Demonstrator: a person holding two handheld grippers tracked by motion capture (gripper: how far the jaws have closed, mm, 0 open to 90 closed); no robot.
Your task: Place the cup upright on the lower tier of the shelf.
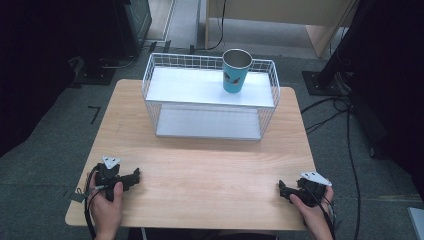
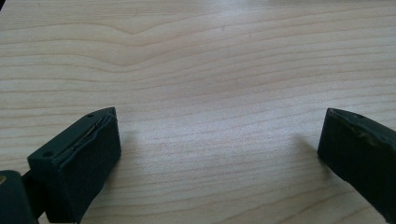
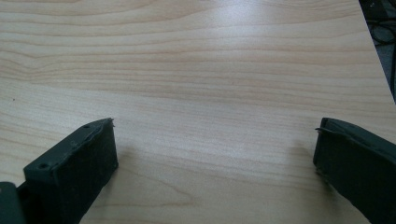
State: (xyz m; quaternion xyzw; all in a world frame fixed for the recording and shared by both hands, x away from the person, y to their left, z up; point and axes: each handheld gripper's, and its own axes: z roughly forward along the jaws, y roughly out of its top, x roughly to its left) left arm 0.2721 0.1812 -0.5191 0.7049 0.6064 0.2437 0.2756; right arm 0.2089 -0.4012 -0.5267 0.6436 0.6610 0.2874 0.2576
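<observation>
On the top shelf of the white wire rack (image 1: 150,82), toward its right end, stands the teal paper cup (image 1: 236,71) – upright, open mouth up, nothing touching it. The rack sits at the far-centre of the light wooden table (image 1: 210,165). Well in front of the rack, near the table's near-left corner, the left black gripper (image 1: 135,176) rests w/ jaws wide apart, holding nothing. Near the near-right corner, the right black gripper (image 1: 281,189) – also spread wide, empty, over bare wood.

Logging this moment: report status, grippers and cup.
Left gripper and right gripper open, resting low at the table's near edge. Blue cup upright on wire rack's top shelf. Nothing between.
</observation>
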